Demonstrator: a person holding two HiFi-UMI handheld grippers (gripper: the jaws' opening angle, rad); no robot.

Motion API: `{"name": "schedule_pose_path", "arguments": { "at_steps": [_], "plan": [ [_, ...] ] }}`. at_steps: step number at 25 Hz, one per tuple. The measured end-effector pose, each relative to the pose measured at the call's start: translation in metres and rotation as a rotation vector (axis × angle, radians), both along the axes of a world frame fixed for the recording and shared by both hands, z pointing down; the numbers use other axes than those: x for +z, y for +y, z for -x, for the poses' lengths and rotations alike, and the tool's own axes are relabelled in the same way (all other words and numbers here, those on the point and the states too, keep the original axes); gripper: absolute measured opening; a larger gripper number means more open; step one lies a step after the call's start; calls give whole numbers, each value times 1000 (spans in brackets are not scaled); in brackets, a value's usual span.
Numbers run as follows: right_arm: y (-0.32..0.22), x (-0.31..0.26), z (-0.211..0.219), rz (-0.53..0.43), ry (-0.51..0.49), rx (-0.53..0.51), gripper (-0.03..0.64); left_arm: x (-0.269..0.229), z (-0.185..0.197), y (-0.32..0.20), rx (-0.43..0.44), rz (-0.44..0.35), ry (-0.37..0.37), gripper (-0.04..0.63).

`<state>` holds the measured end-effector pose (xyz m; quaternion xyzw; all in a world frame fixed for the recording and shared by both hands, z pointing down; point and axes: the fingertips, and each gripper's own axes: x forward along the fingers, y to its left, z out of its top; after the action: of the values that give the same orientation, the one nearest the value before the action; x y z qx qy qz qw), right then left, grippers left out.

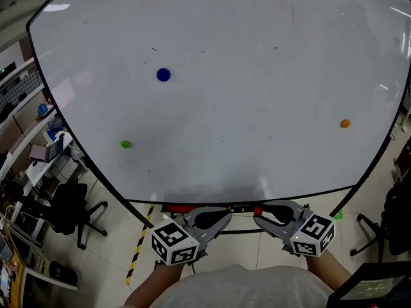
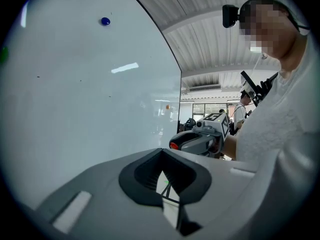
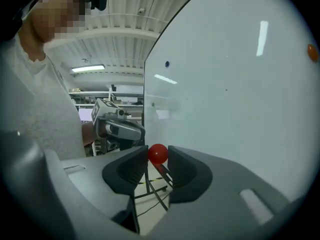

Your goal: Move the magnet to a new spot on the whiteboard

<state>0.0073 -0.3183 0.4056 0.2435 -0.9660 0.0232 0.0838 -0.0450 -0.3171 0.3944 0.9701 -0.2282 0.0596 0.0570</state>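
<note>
A small red ball magnet (image 3: 158,154) sits pinched between the tips of my right gripper (image 3: 158,157), which is shut on it. In the head view that magnet (image 1: 258,211) shows at the right gripper (image 1: 259,214) tip, just below the whiteboard's (image 1: 225,108) bottom edge and off the board. My left gripper (image 1: 223,215) hangs beside it with its jaws together and nothing in them; the left gripper view shows its tips (image 2: 161,152) meeting. On the board sit a blue magnet (image 1: 163,74), a green one (image 1: 125,144) and an orange one (image 1: 345,124).
A red marker-like object (image 1: 183,208) lies on the ledge under the board. Office chairs (image 1: 67,210) and desks stand at the left, another chair (image 1: 388,220) at the right. Yellow-black tape (image 1: 138,249) marks the floor.
</note>
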Motion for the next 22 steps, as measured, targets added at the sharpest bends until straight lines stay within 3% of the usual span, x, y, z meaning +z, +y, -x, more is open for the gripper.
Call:
{"name": "schedule_pose_path", "arguments": {
  "at_steps": [13, 19, 22],
  "plan": [
    [3, -1, -17, 4, -21, 15, 126, 5, -17, 5, -4, 16, -1, -18],
    [-1, -2, -21, 0, -28, 11, 126, 6, -25, 3, -7, -25, -51, -20],
    [-1, -2, -20, -2, -30, 7, 126, 3, -26, 4, 3, -16, -19, -18]
  ]
}}
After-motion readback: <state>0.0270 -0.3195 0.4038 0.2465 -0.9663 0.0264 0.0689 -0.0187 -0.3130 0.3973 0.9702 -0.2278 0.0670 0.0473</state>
